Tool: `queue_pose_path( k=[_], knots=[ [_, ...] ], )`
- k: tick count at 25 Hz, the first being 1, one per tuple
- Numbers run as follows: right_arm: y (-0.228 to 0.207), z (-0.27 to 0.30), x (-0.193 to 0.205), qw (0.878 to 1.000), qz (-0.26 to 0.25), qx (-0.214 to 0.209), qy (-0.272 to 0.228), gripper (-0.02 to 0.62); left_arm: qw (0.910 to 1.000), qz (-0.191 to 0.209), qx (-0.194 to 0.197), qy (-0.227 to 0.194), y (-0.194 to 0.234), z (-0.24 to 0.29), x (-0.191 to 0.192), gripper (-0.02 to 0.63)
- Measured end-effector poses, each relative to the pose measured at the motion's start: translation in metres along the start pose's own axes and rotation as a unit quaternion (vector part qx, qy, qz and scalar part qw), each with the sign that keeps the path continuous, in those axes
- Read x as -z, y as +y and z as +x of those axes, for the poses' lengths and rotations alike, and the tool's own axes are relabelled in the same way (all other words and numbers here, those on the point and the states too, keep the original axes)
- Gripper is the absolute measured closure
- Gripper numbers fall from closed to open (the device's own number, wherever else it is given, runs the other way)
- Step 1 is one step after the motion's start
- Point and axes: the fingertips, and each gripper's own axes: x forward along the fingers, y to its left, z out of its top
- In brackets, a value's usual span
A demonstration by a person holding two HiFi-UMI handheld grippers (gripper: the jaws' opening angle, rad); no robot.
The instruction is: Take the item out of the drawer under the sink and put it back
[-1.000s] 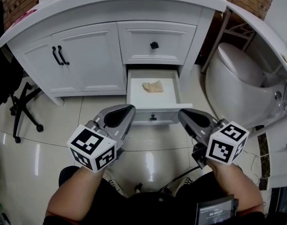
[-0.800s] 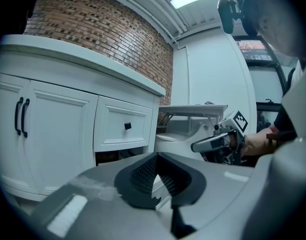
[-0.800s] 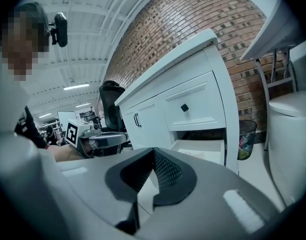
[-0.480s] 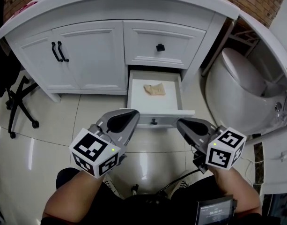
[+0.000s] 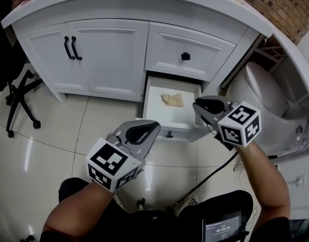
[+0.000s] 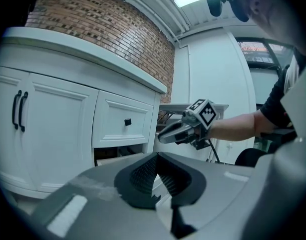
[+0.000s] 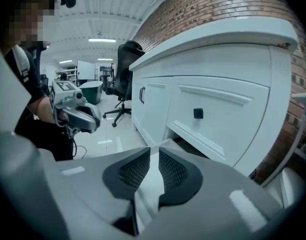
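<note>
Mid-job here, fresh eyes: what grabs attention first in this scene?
The open lower drawer of the white vanity, with a crumpled tan item lying in it. The right gripper hangs over the drawer's right edge and the left gripper lower, before the drawer front; both hold nothing.

The person wears a black short-sleeved top [image 6: 275, 113] and dark clothing [image 5: 144, 225] below it, with a dark box [image 5: 225, 229] bearing a small lit screen at the waist. The left gripper [image 5: 150, 127] and the right gripper [image 5: 198, 104] look alike: a smooth grey shell narrows to two jaws lined with black ribbed pads [image 6: 143, 176], and a white cube [image 5: 113, 164] printed with black square markers sits at the rear. A thin black cable [image 5: 214, 173] trails from the right gripper.
</note>
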Motion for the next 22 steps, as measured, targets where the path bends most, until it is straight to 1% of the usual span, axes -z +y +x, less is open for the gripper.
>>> queue_pose_path(
  k=[2, 4, 7, 10, 13, 15, 18, 22],
  knots=[
    [-0.016, 0.026, 0.004, 0.999, -0.022, -0.002, 0.024, 0.543, 1.0, -0.003, -0.003, -0.003, 0.003, -0.001, -0.001, 0.601],
    [-0.031, 0.052, 0.013, 0.998, -0.033, -0.002, 0.055, 0.529, 0.9999, -0.008, -0.006, -0.007, 0.007, -0.003, -0.003, 0.601],
    [-0.049, 0.089, 0.031, 0.994, -0.034, -0.012, 0.099, 0.512, 0.9998, -0.015, -0.007, -0.01, 0.01, -0.002, -0.005, 0.602],
    [-0.06, 0.119, 0.047, 0.99, -0.027, -0.03, 0.133, 0.511, 0.9998, -0.02, 0.0, -0.01, 0.008, -0.001, -0.004, 0.601],
    [-0.07, 0.145, 0.063, 0.986, -0.032, -0.029, 0.163, 0.511, 0.9997, -0.024, 0.002, -0.006, 0.01, 0.001, -0.002, 0.601],
    [-0.074, 0.159, 0.076, 0.981, -0.039, -0.032, 0.185, 0.511, 0.9996, -0.027, 0.004, -0.005, 0.01, 0.002, -0.001, 0.601],
    [-0.07, 0.174, 0.095, 0.974, -0.044, -0.047, 0.217, 0.512, 0.9995, -0.032, 0.007, -0.004, 0.01, 0.003, 0.0, 0.601],
    [-0.07, 0.185, 0.109, 0.969, -0.047, -0.048, 0.238, 0.512, 0.9992, -0.039, 0.007, -0.001, 0.012, 0.002, 0.002, 0.601]
  ],
)
